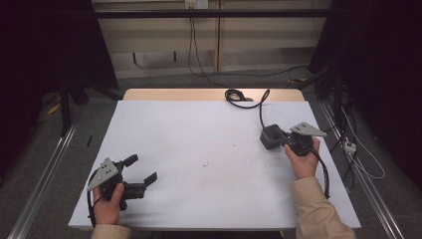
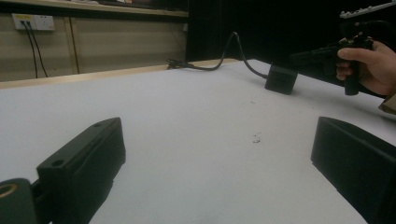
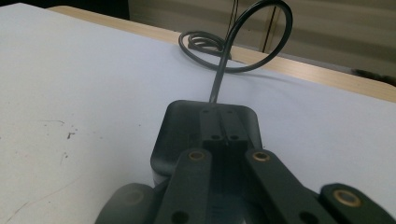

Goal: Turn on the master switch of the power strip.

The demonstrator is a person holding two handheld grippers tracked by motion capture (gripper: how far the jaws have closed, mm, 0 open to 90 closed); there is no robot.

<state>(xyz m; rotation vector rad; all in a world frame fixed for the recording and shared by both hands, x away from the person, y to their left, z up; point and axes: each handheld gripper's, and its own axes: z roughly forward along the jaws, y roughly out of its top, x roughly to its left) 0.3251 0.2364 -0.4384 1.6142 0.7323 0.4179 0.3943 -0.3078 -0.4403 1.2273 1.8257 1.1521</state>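
A black power adapter (image 1: 270, 137) lies on the right side of the white table (image 1: 199, 129). Its cable runs to a coil (image 1: 234, 94) at the far edge. My right gripper (image 1: 282, 139), held in a hand, points left at the adapter. In the right gripper view its fingers (image 3: 220, 122) are pressed together over the adapter's top (image 3: 180, 130), with nothing between them. My left gripper (image 1: 142, 168) rests near the front left corner, its jaws spread wide over bare table (image 2: 219, 140). The left gripper view also shows the right gripper (image 2: 299, 57) just above the adapter (image 2: 281, 79).
A wooden strip (image 1: 209, 94) borders the table's far edge. Small dark specks (image 2: 255, 138) mark the tabletop. Loose cables and a plug (image 1: 351, 147) lie on the floor at the right. Metal rails run along both sides, and a wall socket (image 2: 32, 22) is behind.
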